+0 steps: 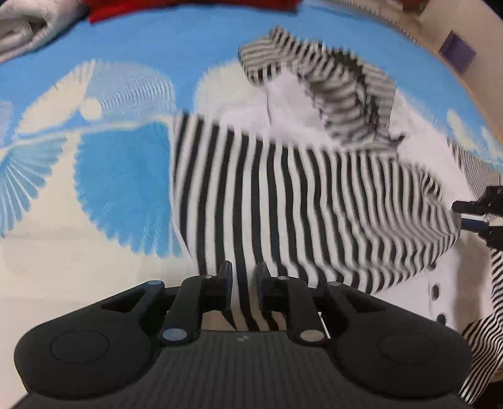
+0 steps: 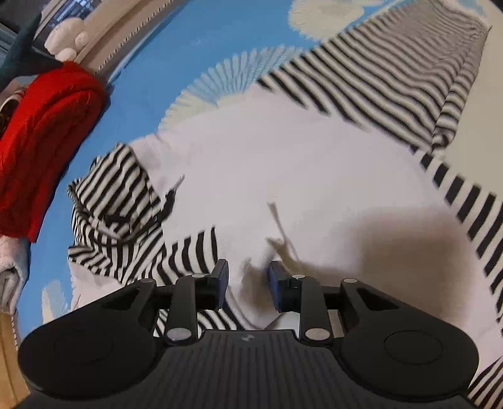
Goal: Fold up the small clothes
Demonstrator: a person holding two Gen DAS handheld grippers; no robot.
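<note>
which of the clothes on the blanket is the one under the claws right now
The black-and-white striped garment, spread open beneath both claws. The red garment and the pale folded one lie apart at the blanket's edge.

- Open blue patterned blanket left of the striped garment.
- Blocked far left by red folded cloth.

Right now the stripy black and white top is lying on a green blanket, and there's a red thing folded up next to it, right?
Not green: the blanket is blue with cream patterns, as the right wrist view shows. The stripy top lies on it, with the folded red thing beside it.
</note>
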